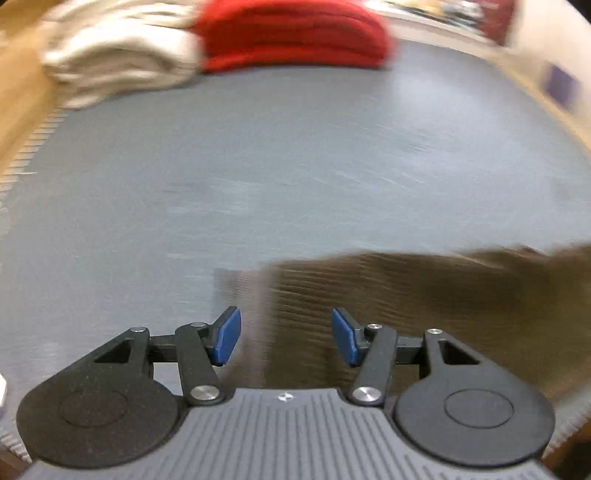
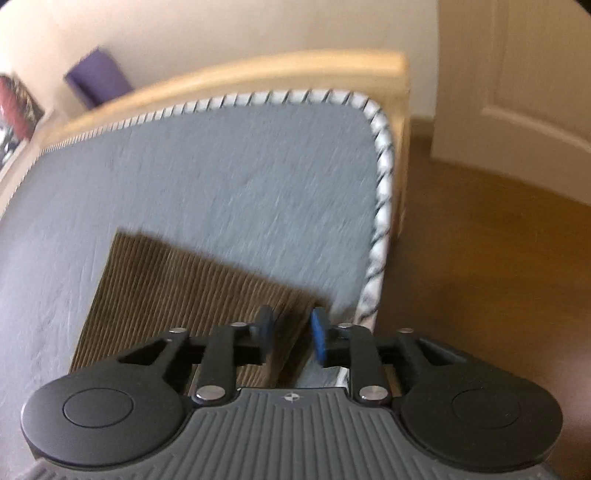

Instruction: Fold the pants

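Observation:
Brown corduroy pants (image 1: 406,295) lie flat on a grey mattress (image 1: 258,166). In the left wrist view my left gripper (image 1: 286,338) is open, hovering over the pants' left edge, with nothing between its blue pads. In the right wrist view the pants (image 2: 177,291) lie near the mattress's right edge. My right gripper (image 2: 291,334) is open with a narrower gap, above the pants' right corner, and I see no cloth pinched between its pads. Both views are motion-blurred.
A red folded stack (image 1: 295,33) and a cream folded stack (image 1: 118,55) sit at the far end of the mattress. The mattress's piped edge (image 2: 380,206) and wooden bed frame (image 2: 258,74) border a wooden floor (image 2: 498,277). A door (image 2: 517,74) stands at right.

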{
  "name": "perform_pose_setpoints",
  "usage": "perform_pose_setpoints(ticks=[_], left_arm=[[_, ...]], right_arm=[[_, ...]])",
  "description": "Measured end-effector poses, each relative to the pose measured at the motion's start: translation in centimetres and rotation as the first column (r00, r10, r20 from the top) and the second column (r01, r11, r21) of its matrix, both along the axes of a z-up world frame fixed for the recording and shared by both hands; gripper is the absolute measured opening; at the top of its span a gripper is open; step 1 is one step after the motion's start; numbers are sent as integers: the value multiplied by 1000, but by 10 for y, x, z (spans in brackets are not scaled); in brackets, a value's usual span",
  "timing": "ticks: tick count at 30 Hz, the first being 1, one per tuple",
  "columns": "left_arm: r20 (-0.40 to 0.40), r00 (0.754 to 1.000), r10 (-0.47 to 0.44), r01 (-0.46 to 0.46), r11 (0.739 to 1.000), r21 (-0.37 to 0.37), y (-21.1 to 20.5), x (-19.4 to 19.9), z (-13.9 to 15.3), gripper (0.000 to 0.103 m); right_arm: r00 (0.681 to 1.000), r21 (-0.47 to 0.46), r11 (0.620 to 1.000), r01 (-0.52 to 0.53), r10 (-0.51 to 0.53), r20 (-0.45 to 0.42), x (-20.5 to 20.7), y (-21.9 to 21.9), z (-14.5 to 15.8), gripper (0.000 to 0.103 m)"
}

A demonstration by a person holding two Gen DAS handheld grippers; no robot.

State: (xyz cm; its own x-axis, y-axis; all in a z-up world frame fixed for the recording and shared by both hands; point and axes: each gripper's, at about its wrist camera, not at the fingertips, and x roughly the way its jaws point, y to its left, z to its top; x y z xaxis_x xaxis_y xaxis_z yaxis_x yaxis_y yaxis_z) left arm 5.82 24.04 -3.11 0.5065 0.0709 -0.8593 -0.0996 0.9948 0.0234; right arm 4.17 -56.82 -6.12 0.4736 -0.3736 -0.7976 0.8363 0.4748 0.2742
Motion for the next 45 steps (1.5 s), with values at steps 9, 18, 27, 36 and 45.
perform_pose_setpoints(ticks=[9,18,27,36,45], left_arm=[[-339,898,-279,345,926,152,-77,0,-67,64],[-169,934,-313,327,943,58,-114,19,-23,71],[-152,928,-341,353,934,58,-141,39,-27,71],[-114,936,-333,339,940,38,-141,41,-18,71],[-81,948,-308,311,950,25,-129,23,-4,71]], right_arm=[[994,175,979,-107,101,41,0,-15,-25,53],[995,189,977,-99,102,-3,9,-16,-45,55],[983,77,982,-172,176,-44,22,-8,-40,42],[966,-140,956,-259,255,-49,25,31,8,18],[528,-724,293,-625,841,-115,-8,305,114,17]])
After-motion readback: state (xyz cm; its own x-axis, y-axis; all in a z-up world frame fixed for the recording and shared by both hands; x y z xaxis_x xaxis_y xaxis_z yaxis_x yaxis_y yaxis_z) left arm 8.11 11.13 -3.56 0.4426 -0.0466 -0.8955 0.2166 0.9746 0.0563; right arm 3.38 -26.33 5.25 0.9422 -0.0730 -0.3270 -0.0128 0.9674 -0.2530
